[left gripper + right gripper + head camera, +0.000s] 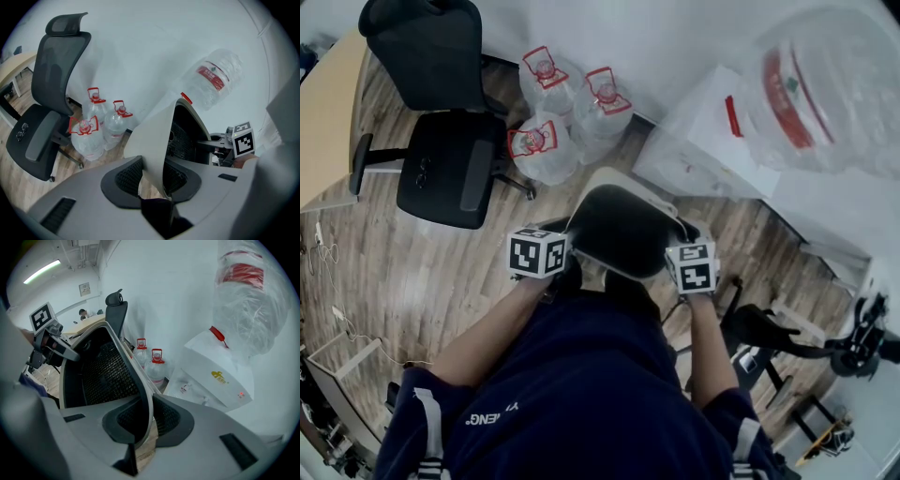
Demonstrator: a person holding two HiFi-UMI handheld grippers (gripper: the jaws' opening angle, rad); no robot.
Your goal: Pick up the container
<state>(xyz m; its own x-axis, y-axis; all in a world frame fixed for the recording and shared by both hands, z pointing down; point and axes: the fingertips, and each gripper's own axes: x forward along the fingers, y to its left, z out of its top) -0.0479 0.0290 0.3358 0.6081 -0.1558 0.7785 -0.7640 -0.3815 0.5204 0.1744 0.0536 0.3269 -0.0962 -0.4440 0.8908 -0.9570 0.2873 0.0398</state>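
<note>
The container (621, 228) is a cream-walled bin with a black mesh inside, held up in front of the person's body, well above the wooden floor. My left gripper (570, 248) is shut on its left wall, and the pads clamp the cream wall (154, 140) from both sides. My right gripper (675, 251) is shut on the opposite rim. In the right gripper view, the thin rim (140, 394) runs between the two dark pads and the black mesh inside (101, 376) lies to the left. The left gripper's marker cube (41, 315) shows across the bin.
Three clear water jugs (555, 117) with red handles stand on the floor ahead. A black office chair (441, 141) is at the left beside a wooden desk (328, 112). A white water dispenser (703, 141) carrying a large bottle (825, 84) stands at the right.
</note>
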